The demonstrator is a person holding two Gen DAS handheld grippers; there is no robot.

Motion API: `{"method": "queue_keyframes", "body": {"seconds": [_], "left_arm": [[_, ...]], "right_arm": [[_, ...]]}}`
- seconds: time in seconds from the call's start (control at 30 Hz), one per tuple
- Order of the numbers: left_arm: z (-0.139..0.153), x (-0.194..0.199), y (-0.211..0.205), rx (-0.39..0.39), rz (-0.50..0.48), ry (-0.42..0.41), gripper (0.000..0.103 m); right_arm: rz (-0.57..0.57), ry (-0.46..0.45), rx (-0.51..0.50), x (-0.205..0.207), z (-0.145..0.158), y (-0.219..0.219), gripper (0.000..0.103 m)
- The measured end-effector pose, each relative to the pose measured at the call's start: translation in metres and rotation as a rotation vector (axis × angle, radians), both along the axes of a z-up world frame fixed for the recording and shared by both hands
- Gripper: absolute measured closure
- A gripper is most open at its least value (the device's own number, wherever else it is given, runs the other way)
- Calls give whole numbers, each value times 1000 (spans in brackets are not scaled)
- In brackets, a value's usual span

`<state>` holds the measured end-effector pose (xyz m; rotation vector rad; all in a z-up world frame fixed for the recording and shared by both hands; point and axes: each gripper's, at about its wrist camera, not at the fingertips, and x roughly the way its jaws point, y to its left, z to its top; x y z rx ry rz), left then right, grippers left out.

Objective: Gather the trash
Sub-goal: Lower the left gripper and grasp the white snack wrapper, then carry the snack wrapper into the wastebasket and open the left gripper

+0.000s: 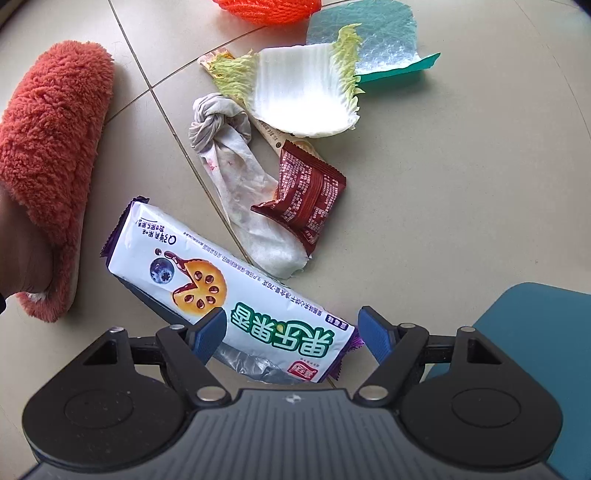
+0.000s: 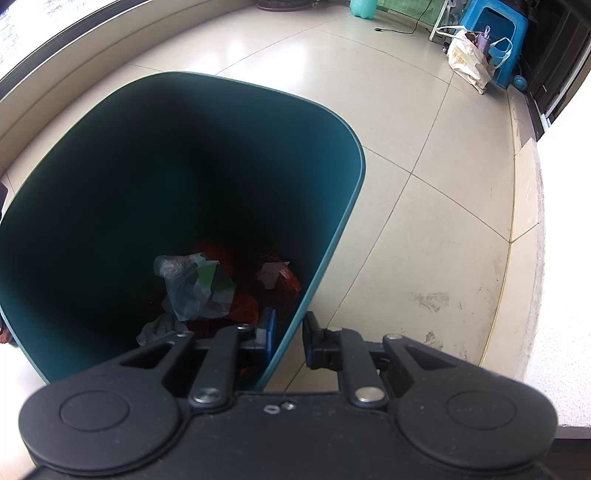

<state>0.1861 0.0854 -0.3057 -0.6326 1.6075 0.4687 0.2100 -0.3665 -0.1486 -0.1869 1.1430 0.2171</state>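
A white and purple biscuit packet [image 1: 207, 280] lies on the tiled floor, and my left gripper [image 1: 291, 332] stands open straight above its near end, one finger on each side, pads not pressing. Clear plastic [image 1: 251, 363] shows under that end. Beyond lie a knotted dirty tissue [image 1: 236, 184], a brown snack wrapper [image 1: 306, 195], a cabbage leaf [image 1: 303, 92], a foil-lined teal sheet [image 1: 369, 40] and orange netting [image 1: 266, 9]. My right gripper [image 2: 290, 336] is shut on the near wall of the teal bin [image 2: 354, 177], which holds crumpled plastic and red netting [image 2: 195, 284].
A fluffy orange slipper [image 1: 51, 147] with a foot in it stands left of the packet. The bin's corner [image 1: 535, 332] sits at the lower right. Farther off are a blue stool [image 2: 495, 22], a white bag [image 2: 469, 59] and a raised ledge [image 2: 528, 192].
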Motion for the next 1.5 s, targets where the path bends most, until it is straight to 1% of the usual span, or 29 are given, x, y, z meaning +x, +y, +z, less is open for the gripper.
{"method": "queue_keyframes", "body": {"seconds": [0.2,0.27,0.37,0.4,0.43,0.5,0.6,0.67,0.87,0.93,1.0,1.13,1.17,1.37,1.5], "left_arm": [[-28,5,-1,11,-9,56,25],[-33,4,-4,17,-28,61,25],[-32,2,-13,40,-74,57,27],[-30,1,-16,49,-89,55,38],[-28,0,-19,54,-101,57,45],[-22,-5,-25,63,-113,62,63],[-9,-15,-33,81,-140,56,76],[3,-21,-38,97,-161,43,80],[51,-37,-43,130,-201,-20,82],[76,-38,-46,129,-233,-59,82],[108,-38,-57,146,-287,-123,82],[163,-42,-78,141,-390,-239,82],[179,-44,-87,146,-437,-272,82],[246,-47,-130,143,-621,-379,82],[283,-40,-160,110,-716,-440,82]], "right_arm": [[2,0,-1,0,0,0,88],[3,-1,-1,0,1,0,88],[1,-1,1,0,1,0,88],[1,-2,1,0,1,0,88],[1,-2,1,0,1,0,88],[1,-2,0,0,1,1,88],[7,-6,-10,-1,0,3,88],[8,-7,-13,-1,-1,4,88],[8,-8,-17,-2,-2,6,89],[7,-10,-21,-4,-3,7,89],[8,-11,-23,-5,-3,8,89],[7,-10,-22,-5,-2,8,89],[7,-10,-22,-5,-2,8,89],[12,-11,-22,-6,-2,9,89],[13,-10,-25,-5,-2,9,89]]}}
